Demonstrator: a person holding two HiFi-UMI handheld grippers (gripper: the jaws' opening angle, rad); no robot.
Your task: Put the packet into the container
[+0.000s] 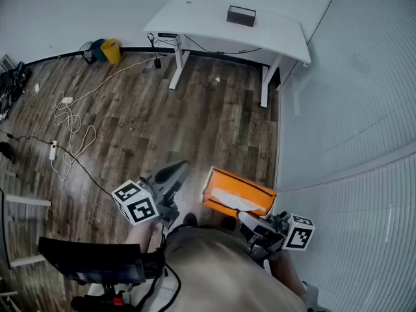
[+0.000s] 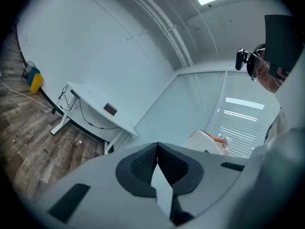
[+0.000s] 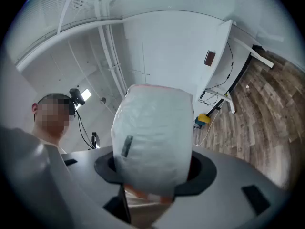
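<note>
My right gripper (image 1: 246, 217) is shut on a big orange packet (image 1: 236, 194), held at waist height above the wood floor. In the right gripper view the packet's pale, shiny side (image 3: 153, 132) stands between the jaws and fills the middle of the picture. My left gripper (image 1: 173, 175) hangs to the packet's left, shut and with nothing in it; its pads meet at the tip (image 2: 156, 148). A small dark box-like container (image 1: 241, 15) sits on the white desk (image 1: 195, 18) far across the room, and shows too as the dark box (image 2: 110, 109) in the left gripper view.
White cables and a power strip (image 1: 67, 101) lie across the floor at the left. A yellow and blue object (image 1: 104, 49) stands by the back wall. A wall with window blinds (image 1: 364, 194) runs close on the right. A dark flat device (image 1: 91, 260) hangs at my waist.
</note>
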